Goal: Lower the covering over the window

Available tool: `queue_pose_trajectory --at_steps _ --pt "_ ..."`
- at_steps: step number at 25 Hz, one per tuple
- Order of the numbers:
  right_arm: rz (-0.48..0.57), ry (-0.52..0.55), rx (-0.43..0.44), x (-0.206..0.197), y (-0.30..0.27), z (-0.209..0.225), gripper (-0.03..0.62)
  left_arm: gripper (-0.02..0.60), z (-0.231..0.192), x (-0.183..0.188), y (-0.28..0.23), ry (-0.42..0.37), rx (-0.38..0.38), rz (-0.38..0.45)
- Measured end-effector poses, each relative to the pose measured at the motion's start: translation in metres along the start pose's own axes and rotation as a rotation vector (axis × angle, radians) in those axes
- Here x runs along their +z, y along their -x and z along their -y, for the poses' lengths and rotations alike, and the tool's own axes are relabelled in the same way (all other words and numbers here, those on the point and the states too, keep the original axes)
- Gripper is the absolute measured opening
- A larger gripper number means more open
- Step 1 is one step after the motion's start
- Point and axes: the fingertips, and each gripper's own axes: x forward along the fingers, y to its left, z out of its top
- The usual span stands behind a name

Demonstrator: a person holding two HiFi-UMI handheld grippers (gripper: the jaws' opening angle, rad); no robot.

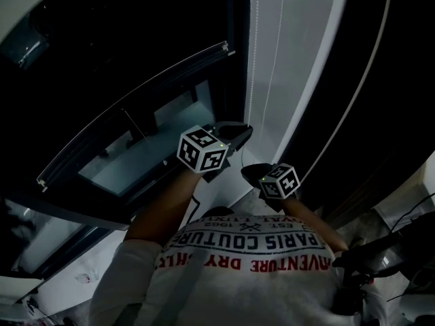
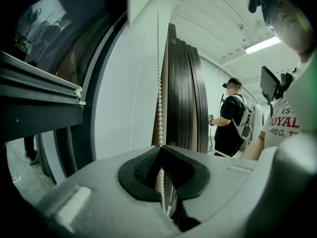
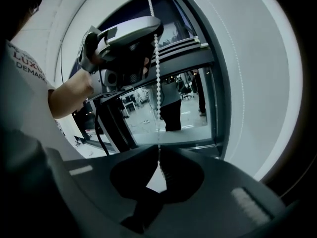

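Both claws are closed on the white bead chain (image 2: 159, 83) that hangs beside the window (image 1: 136, 155). The left claw (image 2: 161, 150) pinches it higher up and the right claw (image 3: 158, 152) lower down. In the head view the dark blind (image 1: 122, 46) fills the upper left, its bottom bar (image 1: 126, 107) slanting across the glass.

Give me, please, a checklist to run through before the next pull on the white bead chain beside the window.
1. Left tongs shut on the white plastic bead chain: ok.
2. Right tongs shut on the same chain, below the left: ok.
3. Chain straight and untangled between the two: ok.
4. Bystander in black shirt standing away from the chain: ok.
5. Position of the window covering's lower edge: cannot tell; not in view.
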Motion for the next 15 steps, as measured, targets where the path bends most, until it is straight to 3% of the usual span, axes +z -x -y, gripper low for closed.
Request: queue_pose_trajectory --at_steps 8,12,15 --pt "0.091 -0.022 -0.038 0.034 0.028 0.019 0.135 0.008 0.003 -0.006 0.001 -0.036 -0.019 -0.005" --pt "0.230 0.016 -0.062 0.095 0.066 0.027 0.154 0.008 0.006 -0.009 0.002 -0.066 -0.017 0.003" --pt "0.389 0.041 -0.026 0.158 0.101 0.019 0.155 0.008 0.008 -0.009 0.001 -0.052 -0.030 0.010"
